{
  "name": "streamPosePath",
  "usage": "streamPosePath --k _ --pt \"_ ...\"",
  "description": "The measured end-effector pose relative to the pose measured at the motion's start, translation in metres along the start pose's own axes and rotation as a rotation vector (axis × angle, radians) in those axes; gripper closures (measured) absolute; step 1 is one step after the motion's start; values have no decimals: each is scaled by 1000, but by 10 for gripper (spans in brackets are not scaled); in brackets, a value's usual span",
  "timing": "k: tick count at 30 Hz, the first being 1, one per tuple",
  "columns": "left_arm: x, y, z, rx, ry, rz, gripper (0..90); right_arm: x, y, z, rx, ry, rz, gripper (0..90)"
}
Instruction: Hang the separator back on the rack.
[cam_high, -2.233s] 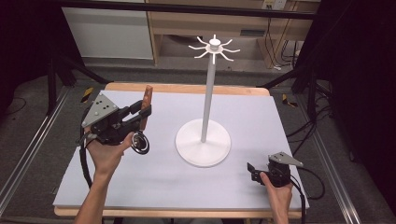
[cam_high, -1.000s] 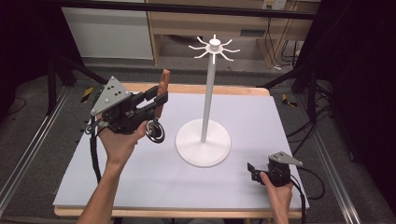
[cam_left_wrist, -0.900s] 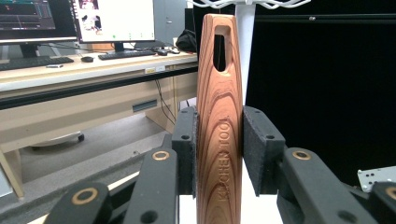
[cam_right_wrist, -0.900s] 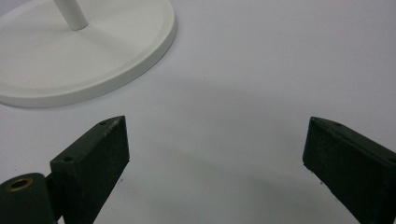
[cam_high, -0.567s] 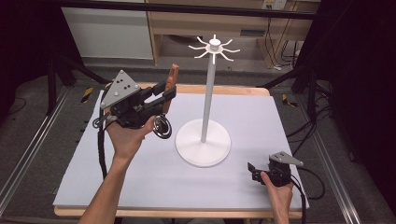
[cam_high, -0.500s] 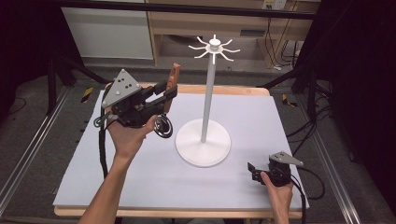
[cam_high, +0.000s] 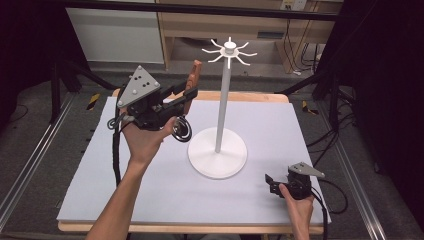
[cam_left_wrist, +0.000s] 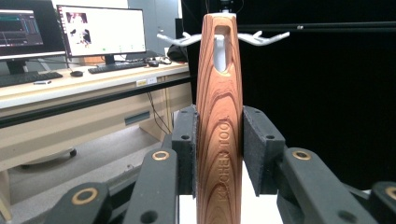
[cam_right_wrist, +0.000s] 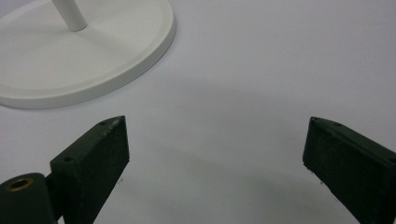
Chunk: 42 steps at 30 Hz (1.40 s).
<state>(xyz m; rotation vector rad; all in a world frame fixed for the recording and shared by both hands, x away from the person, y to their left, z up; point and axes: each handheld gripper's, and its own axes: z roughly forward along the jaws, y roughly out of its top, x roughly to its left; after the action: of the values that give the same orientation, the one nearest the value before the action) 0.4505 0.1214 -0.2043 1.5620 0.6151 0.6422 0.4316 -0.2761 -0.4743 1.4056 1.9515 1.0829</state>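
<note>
So the left gripper (cam_high: 186, 95) has its jaws clamped on a wooden kitchen tool (cam_left_wrist: 219, 130), held upright above the desk (cam_high: 300, 130), handle end up, just short of the white hook stand (cam_high: 223, 100). The hanging slot (cam_left_wrist: 222, 49) at the top lines up with the stand's hooks (cam_left_wrist: 261, 37) behind it. Looks stiff, light and smooth, so probably a bit slippery; gripping the flat sides mid-handle, below the slot, seems right. The right gripper (cam_right_wrist: 215, 154) rests on the desk near the stand's base (cam_right_wrist: 116, 51), jaws spread wide, holding nothing.
</note>
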Motion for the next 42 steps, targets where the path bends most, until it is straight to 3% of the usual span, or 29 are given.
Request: streamPosePath --k 23,42 --pt "-1 11 22 17 -1 9 674 -2 0 -1 0 6 9 76" --pt "-2 3 42 49 -6 6 673 -3 0 -1 0 8 14 76"
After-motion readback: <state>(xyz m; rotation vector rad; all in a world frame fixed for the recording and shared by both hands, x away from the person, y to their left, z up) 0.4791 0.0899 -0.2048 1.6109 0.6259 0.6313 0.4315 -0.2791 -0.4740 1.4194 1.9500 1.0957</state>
